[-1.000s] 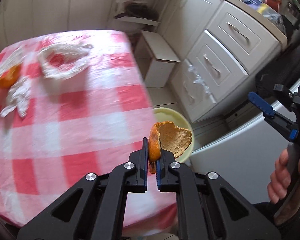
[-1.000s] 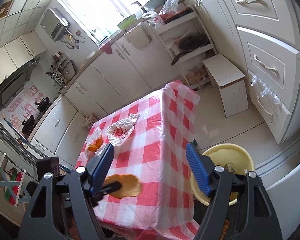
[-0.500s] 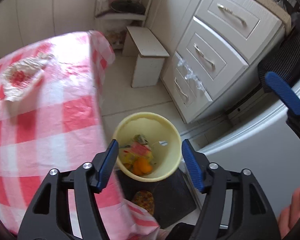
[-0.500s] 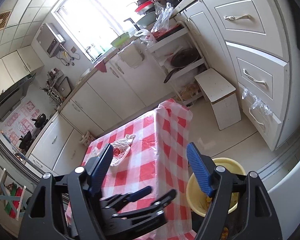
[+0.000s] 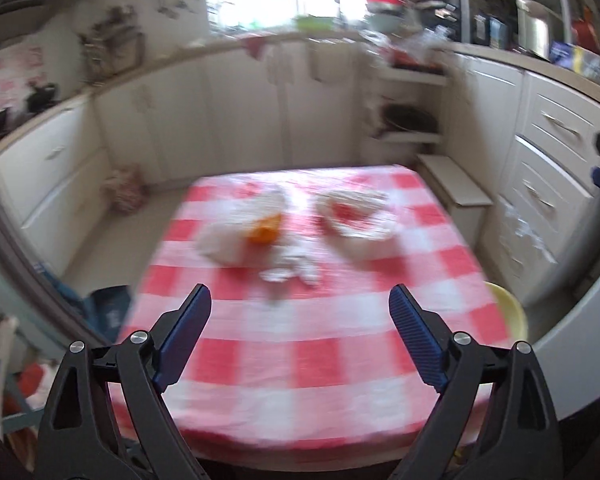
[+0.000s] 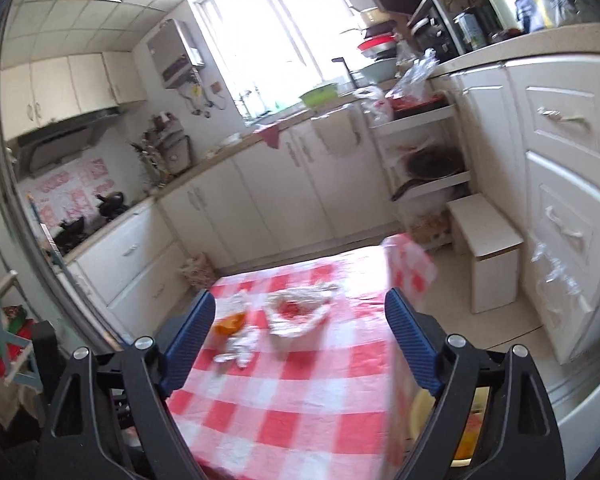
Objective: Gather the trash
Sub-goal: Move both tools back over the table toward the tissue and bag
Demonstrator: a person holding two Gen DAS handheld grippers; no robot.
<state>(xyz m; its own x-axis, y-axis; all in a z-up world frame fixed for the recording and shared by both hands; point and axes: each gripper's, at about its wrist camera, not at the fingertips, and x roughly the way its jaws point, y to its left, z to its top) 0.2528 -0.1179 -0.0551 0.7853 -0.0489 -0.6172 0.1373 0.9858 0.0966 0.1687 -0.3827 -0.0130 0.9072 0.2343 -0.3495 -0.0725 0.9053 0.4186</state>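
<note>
Facing the red-and-white checked counter (image 5: 320, 352), both tools hang over its near edge with nothing in them. The left hand-held gripper (image 5: 300, 336) has its blue ribbed pads spread wide and opening, only bare cloth between them; the right hand-held gripper (image 6: 300, 340) is likewise apart and opening, empty.

The trash lies ahead, toward the far half of the cloth — a crumpled white wrapper with an orange scrap (image 5: 265, 231) on it at far left, a small wad of white tissue (image 5: 290, 270) just nearer, and a limp white bag with a red patch (image 5: 356, 216) to the right, its long side running left to right. From the left tool the tissue sits almost dead ahead; I'd judge it the nearer reach, though blur softens the edges. All three look soft, thin and easily crushed. The yellow bin (image 5: 508, 312) stands on the floor by the counter's near right corner.
</note>
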